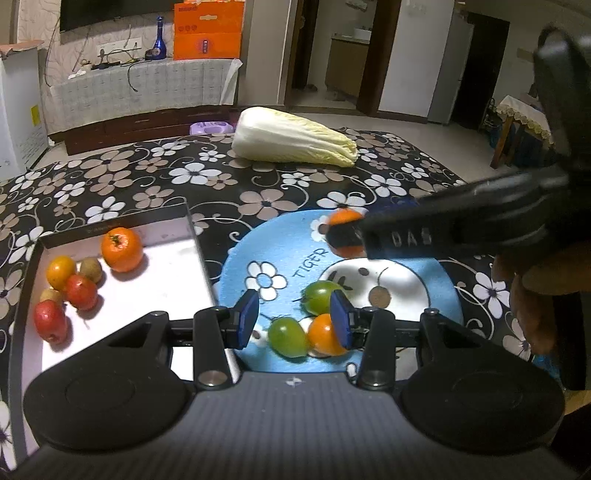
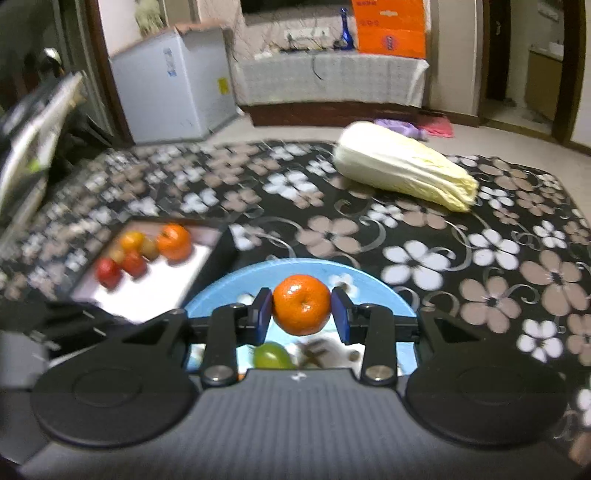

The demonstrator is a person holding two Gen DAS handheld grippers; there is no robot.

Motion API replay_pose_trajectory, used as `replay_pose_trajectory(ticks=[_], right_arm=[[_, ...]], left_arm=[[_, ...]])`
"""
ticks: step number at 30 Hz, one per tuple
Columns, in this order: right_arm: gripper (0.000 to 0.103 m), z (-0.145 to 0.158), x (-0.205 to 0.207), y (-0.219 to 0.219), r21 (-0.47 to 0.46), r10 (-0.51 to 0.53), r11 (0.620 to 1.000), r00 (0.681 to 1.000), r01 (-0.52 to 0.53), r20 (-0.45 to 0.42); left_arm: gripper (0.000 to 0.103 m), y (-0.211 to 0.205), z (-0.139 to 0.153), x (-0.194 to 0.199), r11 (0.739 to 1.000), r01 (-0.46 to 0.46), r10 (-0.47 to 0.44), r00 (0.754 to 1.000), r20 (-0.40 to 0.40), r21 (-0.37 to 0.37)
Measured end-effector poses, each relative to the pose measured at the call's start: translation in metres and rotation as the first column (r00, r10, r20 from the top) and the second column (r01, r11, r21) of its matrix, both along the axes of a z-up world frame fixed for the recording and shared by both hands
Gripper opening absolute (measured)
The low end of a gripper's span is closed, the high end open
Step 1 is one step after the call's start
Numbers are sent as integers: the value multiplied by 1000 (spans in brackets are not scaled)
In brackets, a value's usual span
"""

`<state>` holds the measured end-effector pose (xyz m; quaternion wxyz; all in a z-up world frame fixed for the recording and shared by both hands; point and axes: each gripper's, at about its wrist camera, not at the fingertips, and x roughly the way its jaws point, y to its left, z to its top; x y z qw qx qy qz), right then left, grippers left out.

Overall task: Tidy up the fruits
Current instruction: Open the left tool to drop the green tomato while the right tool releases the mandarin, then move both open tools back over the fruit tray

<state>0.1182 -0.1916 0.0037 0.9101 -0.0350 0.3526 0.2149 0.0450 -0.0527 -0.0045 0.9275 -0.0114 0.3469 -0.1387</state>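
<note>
My right gripper (image 2: 301, 312) is shut on a mandarin (image 2: 301, 309) and holds it above the blue plate (image 2: 221, 295); in the left wrist view the mandarin (image 1: 345, 218) shows gripped over the plate's far side. My left gripper (image 1: 294, 319) is open above the near part of the blue plate (image 1: 243, 254), over two green tomatoes (image 1: 321, 296) (image 1: 288, 336) and an orange tomato (image 1: 323, 335). A white tray (image 1: 173, 273) left of the plate holds a mandarin (image 1: 122, 249), red fruits (image 1: 81, 291), an orange tomato (image 1: 60, 272) and small brown fruits.
A napa cabbage (image 1: 291, 138) lies at the far side of the flowered tablecloth (image 1: 147, 184). A white chest freezer (image 2: 173, 77) and a low cabinet with an orange box (image 1: 208, 29) stand beyond the table.
</note>
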Motion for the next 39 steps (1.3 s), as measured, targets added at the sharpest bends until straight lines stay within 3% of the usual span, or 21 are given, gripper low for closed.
replay_pose_trajectory(ticks=[11, 21, 23, 25, 27, 33, 39], right_arm=[[39, -24, 10, 7, -129, -24, 992, 997, 14, -77], [40, -22, 9, 9, -143, -25, 990, 997, 15, -71], [42, -21, 8, 10, -144, -24, 989, 998, 14, -64], [51, -19, 7, 11, -147, -25, 989, 998, 17, -51], [52, -18, 7, 11, -149, -29, 989, 999, 22, -43], [52, -8, 5, 11, -113, -47, 992, 999, 48, 7], [52, 6, 0, 18, 2, 5, 1000, 999, -5, 51]], left_arm=[[49, 5, 2, -1, 1000, -9, 9, 1000, -3, -9], [50, 6, 0, 0, 1000, -21, 21, 1000, -10, -5], [53, 7, 0, 0, 1000, -24, 24, 1000, -8, -5], [54, 9, 1, -1, 1000, -27, 27, 1000, -4, -4], [54, 11, 1, -2, 1000, -30, 30, 1000, -3, -3], [54, 19, 3, -2, 999, -46, 46, 999, -1, -5], [54, 27, 4, -5, 998, -62, 62, 998, 4, 5]])
